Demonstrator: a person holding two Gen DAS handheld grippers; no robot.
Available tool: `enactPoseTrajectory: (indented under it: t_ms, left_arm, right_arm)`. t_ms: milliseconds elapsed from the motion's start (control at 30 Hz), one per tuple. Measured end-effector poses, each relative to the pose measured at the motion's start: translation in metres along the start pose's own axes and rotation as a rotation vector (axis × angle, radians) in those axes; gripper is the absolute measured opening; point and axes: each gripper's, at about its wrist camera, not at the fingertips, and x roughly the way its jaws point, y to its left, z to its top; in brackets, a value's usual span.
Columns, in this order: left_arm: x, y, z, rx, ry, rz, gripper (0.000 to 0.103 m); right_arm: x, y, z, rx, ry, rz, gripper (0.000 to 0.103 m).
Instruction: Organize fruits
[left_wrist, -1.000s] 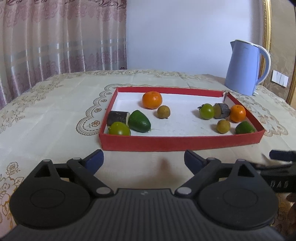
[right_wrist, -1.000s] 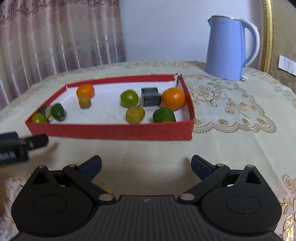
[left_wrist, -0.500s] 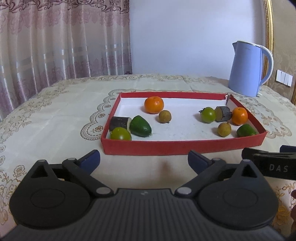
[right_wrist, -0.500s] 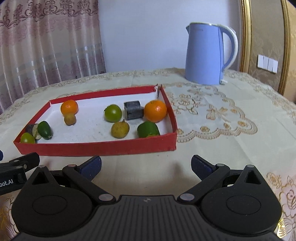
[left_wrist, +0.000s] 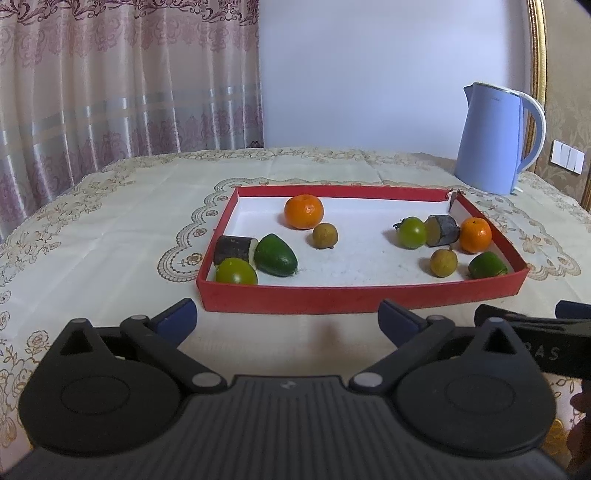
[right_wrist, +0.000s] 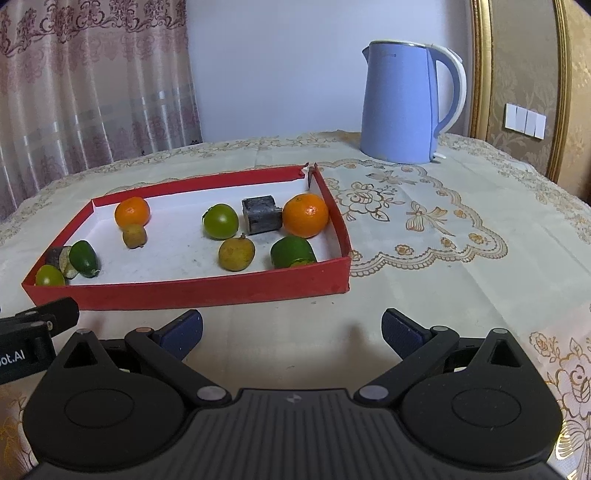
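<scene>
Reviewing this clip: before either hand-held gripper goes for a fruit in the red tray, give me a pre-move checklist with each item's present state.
1. Left hand-held gripper open, jaws have just been opening, nothing between them: ok.
2. Right hand-held gripper open and empty: ok.
3. All fruit inside the red tray: ok.
4. Right orange free to grasp: not ok, the dark chunk sits tight beside it.
5. Left orange free of neighbours: ok in the left view.
6. Kettle away from the tray: ok.

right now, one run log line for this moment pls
left tongs open, empty | right tongs open, empty | fruits in red tray | nothing picked yet
</scene>
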Motion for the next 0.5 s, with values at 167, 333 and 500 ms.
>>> enactPoseTrajectory:
  t_ms: [167, 333, 500]
  left_arm:
    - [-0.0035, 0.0003, 0.0024, -0.009, -0.003, -0.006, 0.103]
    - [-0.0062, -0.0013, 0.0034, 0.006, -0.007, 0.010, 0.103]
    - [-0.0082, 0.0009, 0.0043, 0.000, -0.002, -0.003, 0.103]
  right_arm:
    - [-0.0015, 0.0015, 0.0015, -0.008, -0.008, -0.007, 0.103]
    - [-0.0032, 0.0031, 0.0022, -0.016, -0.016, -0.009, 0.103]
    - [-0.0015, 0.0041, 0.0034, -0.020, -0.013, -0.011, 0.103]
